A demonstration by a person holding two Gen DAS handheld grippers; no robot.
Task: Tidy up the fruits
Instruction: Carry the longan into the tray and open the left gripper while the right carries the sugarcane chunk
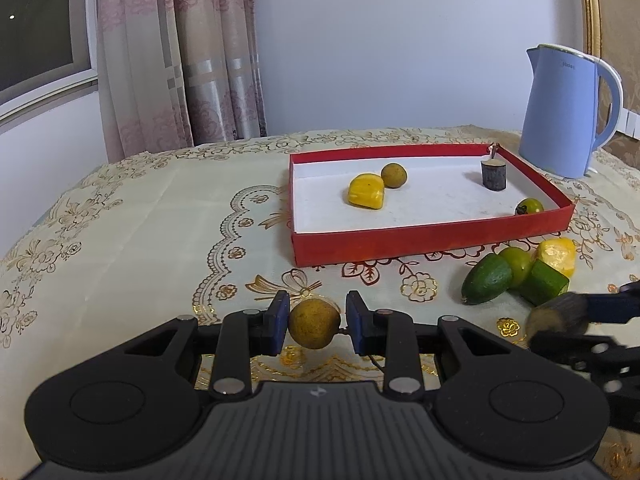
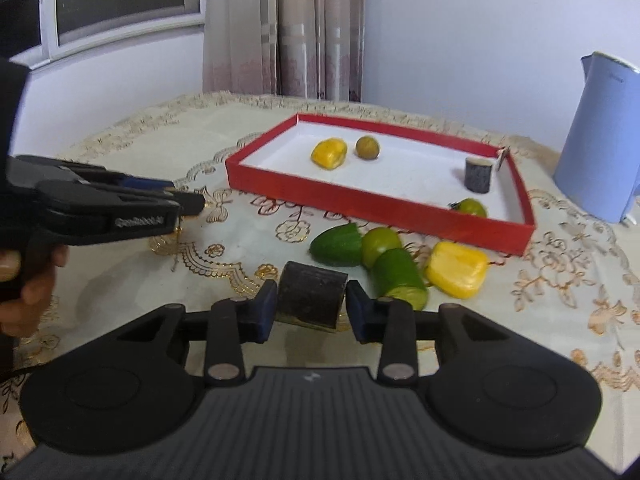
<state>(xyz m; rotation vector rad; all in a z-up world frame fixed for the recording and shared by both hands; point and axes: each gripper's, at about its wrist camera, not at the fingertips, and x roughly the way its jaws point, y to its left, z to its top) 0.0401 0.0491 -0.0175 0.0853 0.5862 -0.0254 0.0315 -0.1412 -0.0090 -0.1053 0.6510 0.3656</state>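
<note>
Four fruits already lie in the red tray point(image 1: 432, 240) at centre right, four more wait below it, while the left gripper point(image 1: 314, 322) pinches a brown ball point(image 1: 314, 328) and the right gripper point(image 2: 311, 304) clamps a dark cylinder point(image 2: 311, 298).

Table point(image 1: 120, 208), red tray point(image 1: 420, 240), kettle point(image 1: 564, 116), perhaps four fruits point(image 2: 456, 268)

I read faint lettering, apparently "Midea", near the top of the pale blue plastic electric kettle point(image 1: 560, 112) at far right. White print on the left gripper point(image 2: 188, 202) body is too blurred for me.
</note>
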